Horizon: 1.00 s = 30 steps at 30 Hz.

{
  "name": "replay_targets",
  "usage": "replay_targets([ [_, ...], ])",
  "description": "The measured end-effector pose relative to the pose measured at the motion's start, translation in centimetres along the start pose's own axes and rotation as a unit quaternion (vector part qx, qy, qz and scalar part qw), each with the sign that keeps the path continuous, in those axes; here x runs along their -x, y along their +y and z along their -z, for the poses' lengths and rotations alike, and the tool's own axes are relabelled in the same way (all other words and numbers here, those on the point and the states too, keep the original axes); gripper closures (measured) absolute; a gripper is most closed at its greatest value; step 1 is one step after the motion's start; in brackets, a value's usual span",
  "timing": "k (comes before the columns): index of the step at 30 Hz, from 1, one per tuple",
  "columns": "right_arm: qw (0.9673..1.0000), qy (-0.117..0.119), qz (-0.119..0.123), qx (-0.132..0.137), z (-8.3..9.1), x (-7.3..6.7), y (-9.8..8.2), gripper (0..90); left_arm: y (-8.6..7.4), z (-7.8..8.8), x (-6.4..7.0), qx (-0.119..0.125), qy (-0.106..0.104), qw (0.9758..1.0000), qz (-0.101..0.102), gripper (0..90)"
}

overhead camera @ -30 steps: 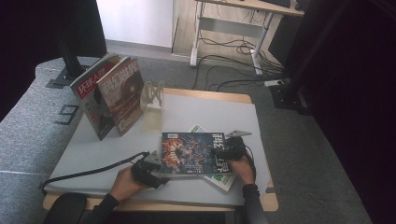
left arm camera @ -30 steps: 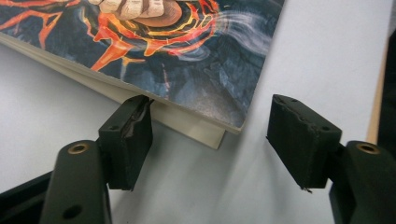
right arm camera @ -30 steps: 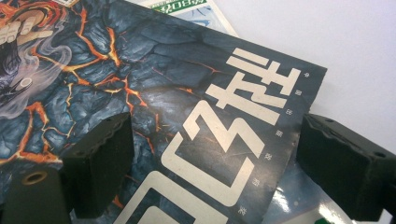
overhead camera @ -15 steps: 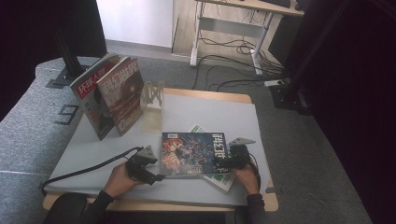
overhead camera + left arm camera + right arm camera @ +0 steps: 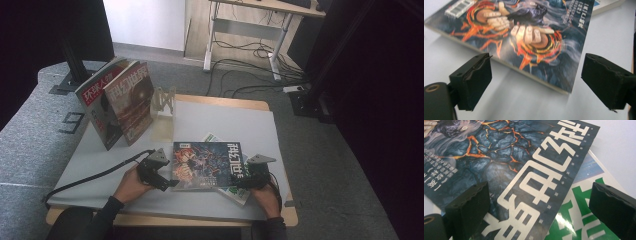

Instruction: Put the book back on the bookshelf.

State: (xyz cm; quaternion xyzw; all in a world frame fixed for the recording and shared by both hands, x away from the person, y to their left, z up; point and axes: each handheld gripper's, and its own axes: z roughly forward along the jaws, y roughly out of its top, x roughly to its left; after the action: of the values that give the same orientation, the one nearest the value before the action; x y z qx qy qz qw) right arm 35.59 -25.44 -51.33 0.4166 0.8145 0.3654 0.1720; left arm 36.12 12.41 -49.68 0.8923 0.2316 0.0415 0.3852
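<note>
A dark blue magazine [image 5: 207,165] with orange flames on its cover lies flat on the table. It partly covers a white and green magazine [image 5: 237,194]. My left gripper [image 5: 171,183] is at its near left corner. In the left gripper view the gripper [image 5: 536,85] is open, its jaws have just been opening, and the magazine's corner [image 5: 529,42] lies beyond the pads, untouched. My right gripper [image 5: 236,181] is at the right end. In the right gripper view the gripper [image 5: 539,212] is wide open over the cover [image 5: 524,170], its jaws having just opened further. Nothing is gripped.
Two magazines [image 5: 112,102] stand upright at the back left, next to a pale wire rack [image 5: 164,102]. A grey mat [image 5: 225,120] covers the wooden table. The left gripper's black cable [image 5: 90,176] trails off to the left. A desk and floor cables lie behind.
The right hand has slid back toward the table's near edge, and the left hand has shifted slightly. Both pairs of jaws stand wider. The blue magazine lies where it was.
</note>
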Motion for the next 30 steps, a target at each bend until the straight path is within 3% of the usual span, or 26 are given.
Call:
replay_targets([
  [6,1.0000,-0.002,0.004,0.000,0.5,-0.4,-0.3,3.4,0.9,-0.9,-0.7,-0.005,0.008,0.9999,-0.013,6.7],
  [12,1.0000,-0.002,0.006,-0.002,0.9,-0.7,-0.7,3.2,2.3,-1.8,-1.5,0.006,0.006,0.9998,-0.019,4.8],
  [21,1.0000,0.006,0.003,-0.004,1.4,-1.0,-1.2,3.2,3.8,-3.2,-3.5,0.014,0.014,0.9997,-0.014,3.2],
  [24,1.0000,0.007,0.003,-0.004,1.6,-1.1,-1.4,3.1,4.2,-3.6,-4.2,0.005,0.024,0.9996,-0.017,2.4],
  [30,0.9997,0.008,0.011,-0.020,1.5,-1.3,-1.9,2.1,4.7,-4.4,-5.4,0.010,0.030,0.9994,-0.013,1.5],
])
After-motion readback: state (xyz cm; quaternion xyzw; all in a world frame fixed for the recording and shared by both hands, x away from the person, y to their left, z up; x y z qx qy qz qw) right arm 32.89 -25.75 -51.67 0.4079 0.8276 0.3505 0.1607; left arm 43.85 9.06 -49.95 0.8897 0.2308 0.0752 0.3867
